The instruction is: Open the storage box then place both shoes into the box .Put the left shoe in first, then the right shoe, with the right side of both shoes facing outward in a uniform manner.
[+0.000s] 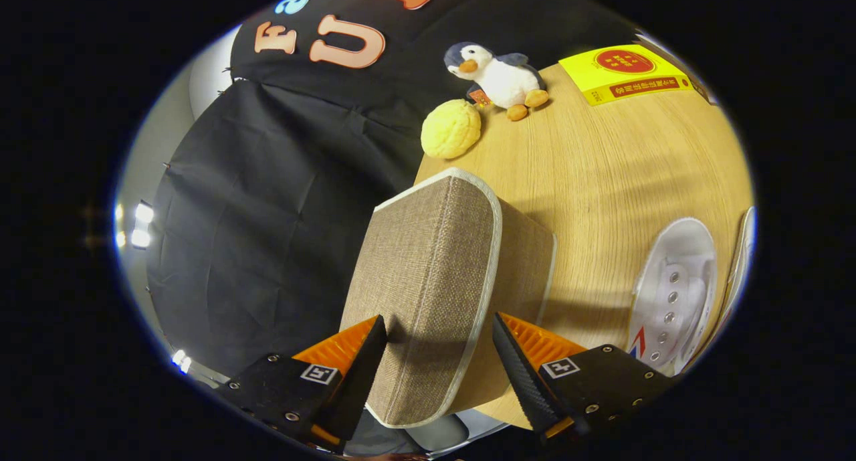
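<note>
Gripper fingers spread wide either side of beige woven-fabric storage box with pale trim, apparently not pressing it, box on round wooden table, white lace-up shoe beside it, plush penguin, yellow bun-shaped toy and yellow book beyond.

Plush penguin, yellow bun-shaped toy and yellow book on wooden table.
</note>
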`<action>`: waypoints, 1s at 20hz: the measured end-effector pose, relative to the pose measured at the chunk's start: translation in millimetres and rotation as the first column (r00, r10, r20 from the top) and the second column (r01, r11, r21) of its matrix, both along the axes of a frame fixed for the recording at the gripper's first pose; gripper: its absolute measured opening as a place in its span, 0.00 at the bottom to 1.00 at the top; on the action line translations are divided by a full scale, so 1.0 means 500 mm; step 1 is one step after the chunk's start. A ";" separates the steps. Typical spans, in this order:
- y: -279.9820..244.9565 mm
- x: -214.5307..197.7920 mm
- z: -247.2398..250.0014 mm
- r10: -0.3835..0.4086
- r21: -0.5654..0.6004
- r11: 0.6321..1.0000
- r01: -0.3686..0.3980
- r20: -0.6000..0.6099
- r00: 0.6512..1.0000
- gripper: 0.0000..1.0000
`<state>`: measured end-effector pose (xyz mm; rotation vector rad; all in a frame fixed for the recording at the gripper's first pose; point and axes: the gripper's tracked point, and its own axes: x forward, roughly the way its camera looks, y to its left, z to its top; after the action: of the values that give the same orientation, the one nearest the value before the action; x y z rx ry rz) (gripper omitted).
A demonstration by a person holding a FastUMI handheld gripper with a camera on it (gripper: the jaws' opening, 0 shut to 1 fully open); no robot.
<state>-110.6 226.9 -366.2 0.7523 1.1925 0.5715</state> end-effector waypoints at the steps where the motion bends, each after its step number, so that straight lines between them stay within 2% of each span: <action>1: 0.005 0.001 -0.002 -0.010 0.032 0.999 0.011 -0.027 1.000 0.95; 3: 0.018 -0.005 -0.006 -0.011 0.091 0.996 0.017 -0.067 0.998 0.95; 6: 0.015 -0.006 -0.004 -0.008 0.121 0.993 0.018 -0.084 0.996 0.91; 8: 0.008 -0.001 0.007 -0.024 0.132 0.991 0.036 -0.093 0.995 0.85; 9: 0.007 0.001 0.010 -0.030 0.140 0.989 0.044 -0.099 0.995 0.77; 17: -0.037 0.004 0.033 -0.082 0.120 0.988 0.094 -0.095 0.992 0.61; 20: -0.043 0.012 0.061 -0.104 0.157 0.981 0.115 -0.080 0.991 0.44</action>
<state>-104.6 205.6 -335.9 0.9769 1.1715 0.5575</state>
